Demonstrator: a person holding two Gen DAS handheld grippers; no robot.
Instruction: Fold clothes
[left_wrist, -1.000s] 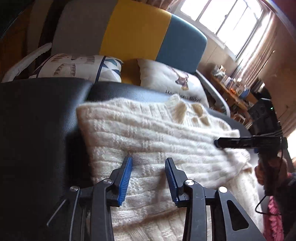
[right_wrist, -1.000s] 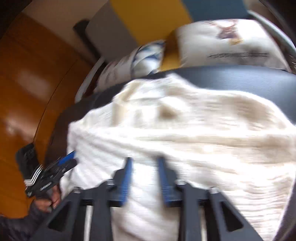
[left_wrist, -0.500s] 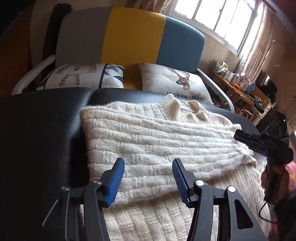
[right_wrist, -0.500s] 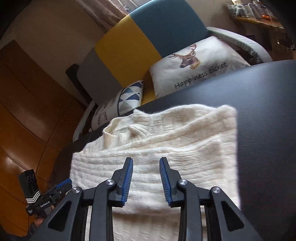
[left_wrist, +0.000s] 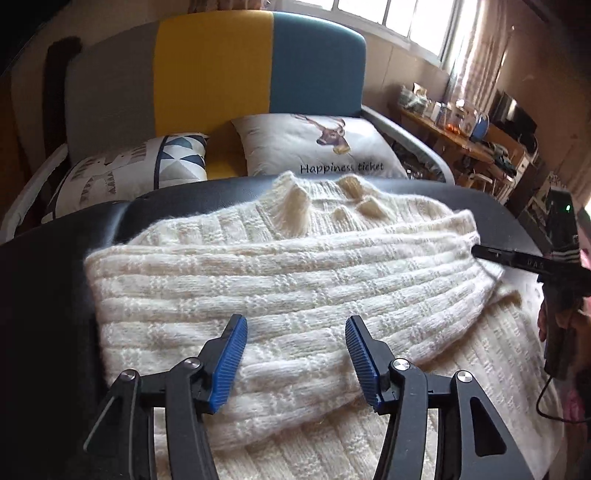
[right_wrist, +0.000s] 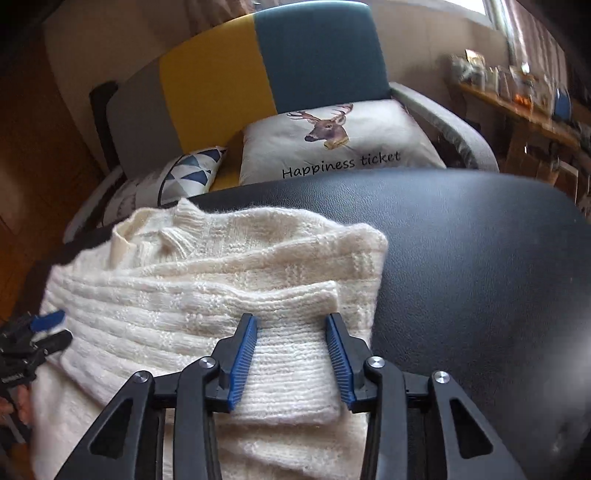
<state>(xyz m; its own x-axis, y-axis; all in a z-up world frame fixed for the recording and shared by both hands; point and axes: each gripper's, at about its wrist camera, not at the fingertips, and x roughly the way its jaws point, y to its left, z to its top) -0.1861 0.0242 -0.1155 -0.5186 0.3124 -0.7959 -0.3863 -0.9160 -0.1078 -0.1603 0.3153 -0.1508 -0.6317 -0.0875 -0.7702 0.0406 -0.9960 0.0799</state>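
The cream knit sweater (left_wrist: 280, 288) lay on the black padded bench (left_wrist: 44, 295), a sleeve folded across its body. In my left wrist view its long axis ran from the lower left of the frame to the middle right, with the collar (left_wrist: 295, 206) pointing to the top centre, toward the sofa. Its left edge stopped short of the bench's side, leaving a broad black strip down the left of that frame. In the right wrist view the sweater's (right_wrist: 207, 295) right edge ran down the middle of the frame, and bare bench (right_wrist: 480, 277) filled the whole right half: plenty of room there.

My left claw (left_wrist: 295, 360) was above the folded sleeve, its jaws opening and apart, the pads clear of the knit. My right claw (right_wrist: 291, 363) straddled the ribbed cuff (right_wrist: 291, 369), jaws opening, the cuff lying between the blue pads without being pinched.

Past the bench's far edge sat the deer cushion (right_wrist: 340, 144) and a triangle-print cushion (left_wrist: 129, 170) on the grey, yellow and blue sofa (left_wrist: 214, 66).
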